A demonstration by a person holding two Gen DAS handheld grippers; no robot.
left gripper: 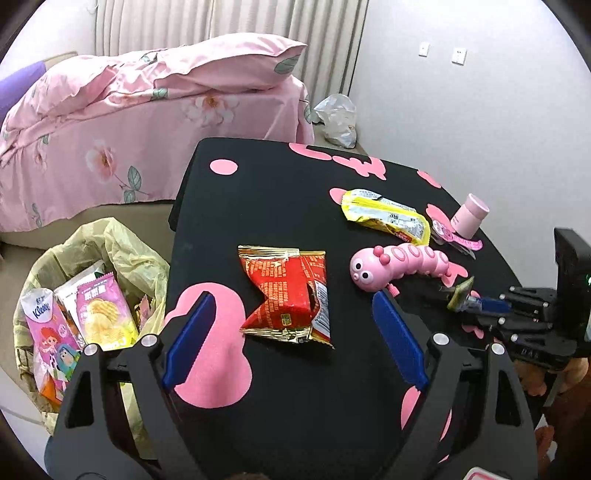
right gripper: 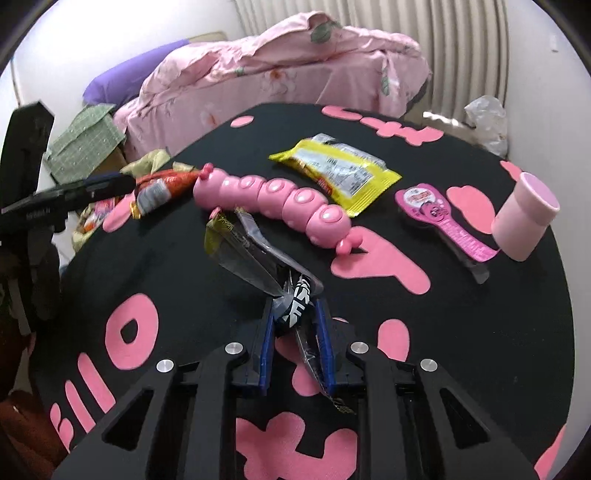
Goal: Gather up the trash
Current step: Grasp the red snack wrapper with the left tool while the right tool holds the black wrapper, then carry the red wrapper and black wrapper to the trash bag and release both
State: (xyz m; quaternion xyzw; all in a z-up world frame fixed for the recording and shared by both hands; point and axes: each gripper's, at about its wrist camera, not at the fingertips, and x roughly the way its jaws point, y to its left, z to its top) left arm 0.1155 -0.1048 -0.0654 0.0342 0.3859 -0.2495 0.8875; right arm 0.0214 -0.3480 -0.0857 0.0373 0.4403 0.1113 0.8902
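My right gripper (right gripper: 293,325) was clamped on a crinkly dark wrapper (right gripper: 258,258); left gripper (left gripper: 291,332), jaws apart, straddled the light, floppy red wrapper (left gripper: 291,291), best pinched mid-crease.

Glossy foil red wrapper (left gripper: 286,295); matt cloth tabletop (left gripper: 295,406)

Soft even daylight, fisheye-warped edges.

bed (left gripper: 122,122): pink floral | curtain (left gripper: 221,22): pleated | wall (left gripper: 461,110): white
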